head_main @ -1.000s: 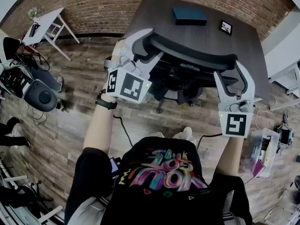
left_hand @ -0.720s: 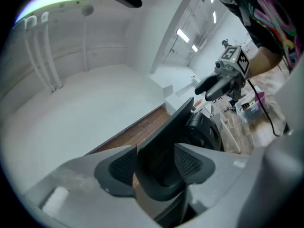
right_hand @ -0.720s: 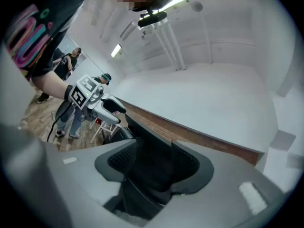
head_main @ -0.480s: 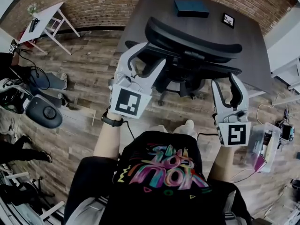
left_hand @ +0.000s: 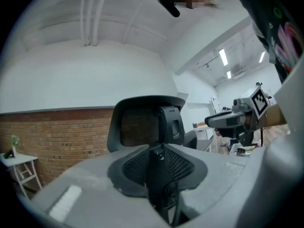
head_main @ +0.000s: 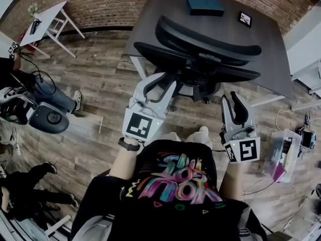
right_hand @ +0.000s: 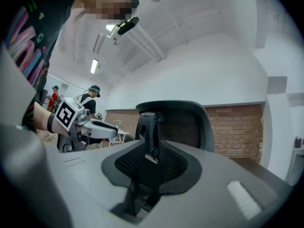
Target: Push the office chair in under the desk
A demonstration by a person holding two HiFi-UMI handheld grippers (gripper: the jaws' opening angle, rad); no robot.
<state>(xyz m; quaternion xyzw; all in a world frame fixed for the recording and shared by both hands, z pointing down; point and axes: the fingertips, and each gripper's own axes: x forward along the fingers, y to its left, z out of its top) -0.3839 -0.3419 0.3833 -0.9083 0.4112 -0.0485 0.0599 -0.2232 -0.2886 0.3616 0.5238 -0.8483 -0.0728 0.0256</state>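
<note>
1. At upper centre of the head view, the office chair (head_main: 200, 46) stands at the near edge of the desk (head_main: 165, 9) with its back towards the person. The backrest overlaps the desk edge in the picture. How far the seat is already under cannot be told, and the push is judged not yet finished.
2. The left gripper (head_main: 161, 82) sits just below the chair's back frame, at centre left. Its jaws have just been closing and stand part-way together with a narrow gap. Its own view shows the chair's spine beyond that gap, and nothing is clamped. Whether it touches the chair cannot be told.
3. The right gripper (head_main: 231, 100), lower right of the chair, is apart from it. Its jaws have also just been closing and hold nothing.
4. Risk: narrowed jaw tips make a small contact point. On the mesh or the curved frame they may skid off, so the push is lost.
5. Risk: the two grippers sit at unequal reach. An uneven shove is likely to swivel the chair or veer its castors, so it enters askew and strikes the desk edge.
6. Risk: a hard knock could jolt the dark box (head_main: 204, 5) and the small frame (head_main: 245, 19) on the desk.
</note>
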